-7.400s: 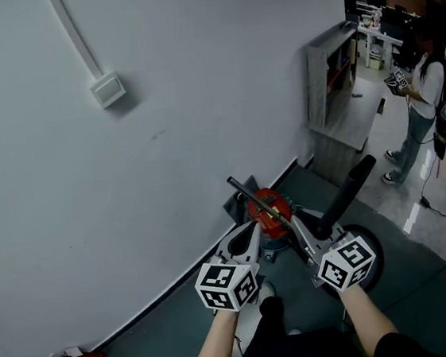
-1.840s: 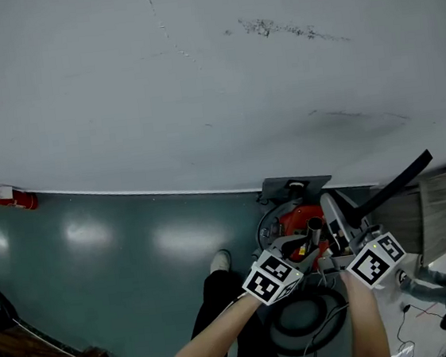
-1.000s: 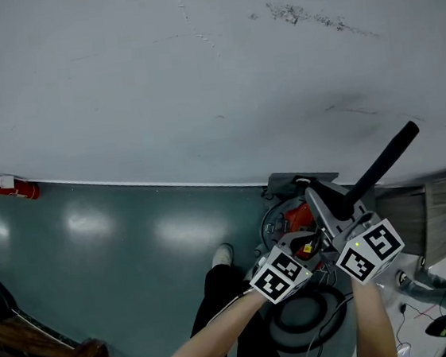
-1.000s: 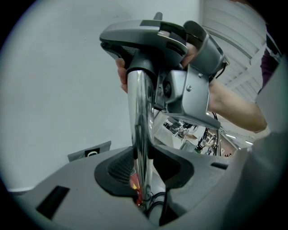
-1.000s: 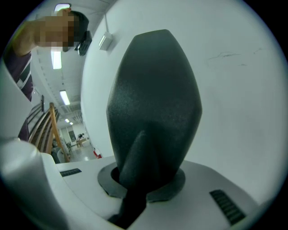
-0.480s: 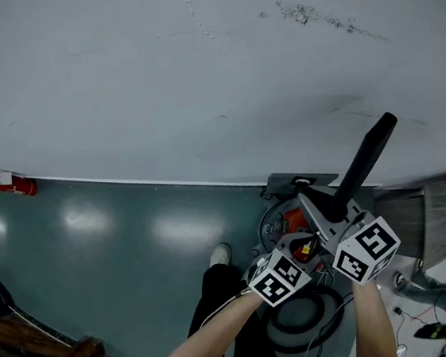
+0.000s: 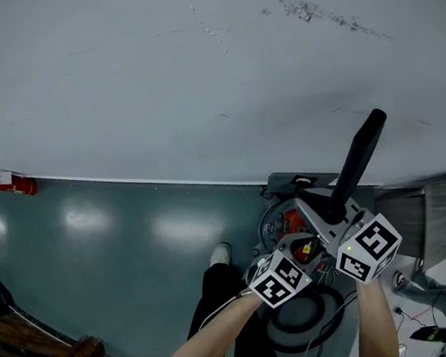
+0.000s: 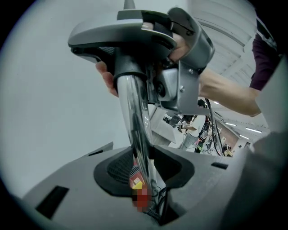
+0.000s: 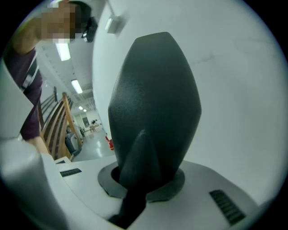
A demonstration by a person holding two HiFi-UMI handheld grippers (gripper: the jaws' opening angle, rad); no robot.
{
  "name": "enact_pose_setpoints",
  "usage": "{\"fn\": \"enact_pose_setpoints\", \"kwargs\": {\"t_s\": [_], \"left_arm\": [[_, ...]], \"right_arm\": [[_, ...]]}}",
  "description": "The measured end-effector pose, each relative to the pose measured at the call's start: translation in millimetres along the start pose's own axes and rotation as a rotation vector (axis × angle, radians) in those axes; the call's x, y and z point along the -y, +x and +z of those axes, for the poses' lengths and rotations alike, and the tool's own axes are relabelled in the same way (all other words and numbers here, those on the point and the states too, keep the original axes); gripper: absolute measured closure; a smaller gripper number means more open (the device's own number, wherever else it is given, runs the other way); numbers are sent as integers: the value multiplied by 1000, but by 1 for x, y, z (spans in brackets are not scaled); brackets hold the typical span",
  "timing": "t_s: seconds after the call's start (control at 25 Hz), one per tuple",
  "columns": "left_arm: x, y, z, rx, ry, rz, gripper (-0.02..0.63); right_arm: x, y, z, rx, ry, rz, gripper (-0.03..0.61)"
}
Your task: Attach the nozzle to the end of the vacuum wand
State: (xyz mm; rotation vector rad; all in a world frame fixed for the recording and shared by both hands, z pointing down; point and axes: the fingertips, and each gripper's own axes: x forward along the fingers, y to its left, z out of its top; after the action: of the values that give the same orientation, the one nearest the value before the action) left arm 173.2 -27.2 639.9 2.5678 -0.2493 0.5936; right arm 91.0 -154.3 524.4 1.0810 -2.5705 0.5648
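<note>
Head view has the black nozzle [image 7: 357, 162] steeper than a second ago. Then it leaned well over to the right along the foot of the wall [image 7: 155, 77], and now it stands nearer upright, with its tip against the pale wall in the picture. The marker cubes [image 7: 278, 279] sit close together over the red vacuum canister [image 7: 290, 220], much where they were. The black hose [image 7: 299, 321] lies coiled on the teal floor [image 7: 117, 234] below them.

For writing, each cube carries only black-and-white square patterns. In the left gripper view a yellow label [image 8: 136, 184] on a red part shows low beside the tube, too blurred to read.

The nozzle is a long, matt black piece, slim along its length and rounded at the tip. The right gripper view looks along it, so it fills the frame as a broad dark oval with a ridge running down to a narrower neck. The right tool [image 9: 139, 191] is clamped on that lower part, with its pale jaws pressed on either side.

In the left gripper view the left tool [image 8: 143, 177] is closed on the chrome wand [image 8: 137, 121], which runs up through the notch between its jaws. The nozzle's dark collar meets the tube's top end, but how far it is pushed on cannot be told
</note>
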Motion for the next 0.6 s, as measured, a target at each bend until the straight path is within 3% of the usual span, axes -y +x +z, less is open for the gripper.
{"fn": "enact_pose_setpoints", "kwargs": {"t_s": [0.08, 0.12, 0.28, 0.44, 0.6], "left_arm": [[3, -1, 1, 1, 20, -2, 472], [3, -2, 1, 4, 28, 1, 472], [5, -1, 3, 17, 44, 12, 471], [4, -2, 2, 20, 55, 17, 471], [5, -3, 2, 15, 56, 14, 470]], "right_arm": [[-9, -1, -2, -19, -121, -19, 532], [-11, 0, -4, -29, -130, -17, 532], [-5, -3, -5, -27, 0, 18, 532], [-4, -1, -6, -40, 25, 30, 532], [-14, -2, -6, -23, -121, -3, 532]]}}
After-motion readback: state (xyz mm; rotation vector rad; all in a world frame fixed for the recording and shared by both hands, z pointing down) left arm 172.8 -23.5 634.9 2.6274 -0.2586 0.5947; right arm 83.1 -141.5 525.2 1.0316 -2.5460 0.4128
